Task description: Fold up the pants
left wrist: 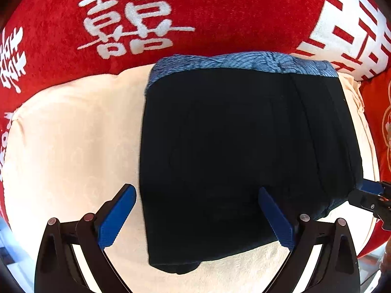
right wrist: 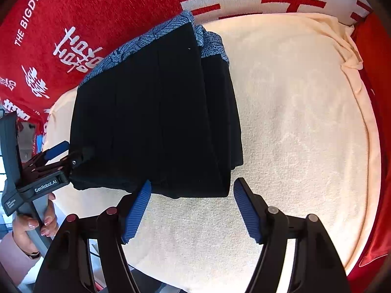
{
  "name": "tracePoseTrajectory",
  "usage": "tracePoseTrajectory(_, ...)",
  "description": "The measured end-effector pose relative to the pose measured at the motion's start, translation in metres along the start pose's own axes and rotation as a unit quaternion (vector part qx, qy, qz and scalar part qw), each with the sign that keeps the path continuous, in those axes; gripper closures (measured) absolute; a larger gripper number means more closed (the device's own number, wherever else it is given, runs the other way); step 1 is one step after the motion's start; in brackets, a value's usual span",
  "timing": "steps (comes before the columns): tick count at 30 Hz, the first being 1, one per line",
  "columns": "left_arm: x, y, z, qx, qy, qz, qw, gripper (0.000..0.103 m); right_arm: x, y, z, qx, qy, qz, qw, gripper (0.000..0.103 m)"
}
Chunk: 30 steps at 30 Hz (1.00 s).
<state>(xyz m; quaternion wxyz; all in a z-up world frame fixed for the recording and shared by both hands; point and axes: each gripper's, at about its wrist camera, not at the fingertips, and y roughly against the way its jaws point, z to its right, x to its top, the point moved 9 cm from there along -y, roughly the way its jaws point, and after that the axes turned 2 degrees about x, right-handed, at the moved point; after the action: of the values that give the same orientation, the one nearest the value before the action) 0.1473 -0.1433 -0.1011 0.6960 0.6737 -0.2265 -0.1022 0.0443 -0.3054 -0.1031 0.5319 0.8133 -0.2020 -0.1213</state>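
The left gripper (left wrist: 196,216) hung with its blue fingers (left wrist: 114,219) spread wide apart, gripping nothing, its right finger over the near edge of the pants (left wrist: 239,151) and its left finger over the cream towel (left wrist: 73,134). The right gripper (right wrist: 191,211) was likewise parted and empty, poised just at the near edge of the same garment. The black pants lay folded into a compact stack with a blue patterned waistband (left wrist: 244,59) at the far end, resting on the cream towel, which was spread over a red blanket (left wrist: 232,12) with white characters.
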Motion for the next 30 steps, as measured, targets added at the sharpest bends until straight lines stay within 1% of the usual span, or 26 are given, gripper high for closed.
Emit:
tracePoseTrajectory(4, 0.005, 0.001, -0.014, -0.007, 0.011, 0.007, 0.9999, 0.003, 0.002, 0.001, 0.001, 0.009, -0.002, 0.001, 1.0, 0.029)
tracePoseTrajectory(6, 0.009, 0.002, -0.02, -0.02, 0.018, 0.009, 0.9996, 0.003, 0.004, 0.003, 0.004, 0.016, -0.004, 0.002, 1.0, 0.029)
tracePoseTrajectory(9, 0.015, -0.001, -0.029, -0.045, 0.034, 0.006, 0.9984, 0.003, 0.009, 0.005, 0.008, 0.023, -0.01, 0.006, 1.0, 0.025)
tracePoseTrajectory(12, 0.021, -0.006, -0.036, -0.065, 0.048, 0.003, 0.9967, 0.003, 0.019, 0.008, 0.014, 0.034, -0.016, 0.013, 0.999, 0.025)
tracePoseTrajectory(17, 0.028, -0.01, -0.039, -0.085, 0.047, 0.005, 0.9952, 0.003, 0.034, 0.003, 0.025, 0.057, -0.037, 0.012, 0.998, 0.025)
tracePoseTrajectory(22, 0.033, -0.021, -0.034, -0.126, 0.045, -0.01, 0.991, 0.003, 0.045, 0.0, 0.032, 0.087, -0.051, 0.013, 0.995, 0.024)
tracePoseTrajectory(24, 0.033, -0.024, -0.032, -0.13, 0.042, -0.015, 0.9905, 0.003, 0.048, -0.003, 0.033, 0.1, -0.053, 0.012, 0.993, 0.024)
tracePoseTrajectory(27, 0.035, -0.032, -0.027, -0.14, 0.04, -0.02, 0.9891, 0.003, 0.053, -0.013, 0.034, 0.132, -0.054, -0.001, 0.99, 0.024)
tracePoseTrajectory(29, 0.038, -0.036, -0.022, -0.152, 0.042, -0.021, 0.9873, 0.003, 0.056, -0.018, 0.036, 0.143, -0.054, -0.003, 0.988, 0.024)
tracePoseTrajectory(30, 0.04, -0.037, -0.02, -0.157, 0.041, -0.021, 0.9865, 0.003, 0.058, -0.019, 0.037, 0.158, -0.056, -0.003, 0.986, 0.023)
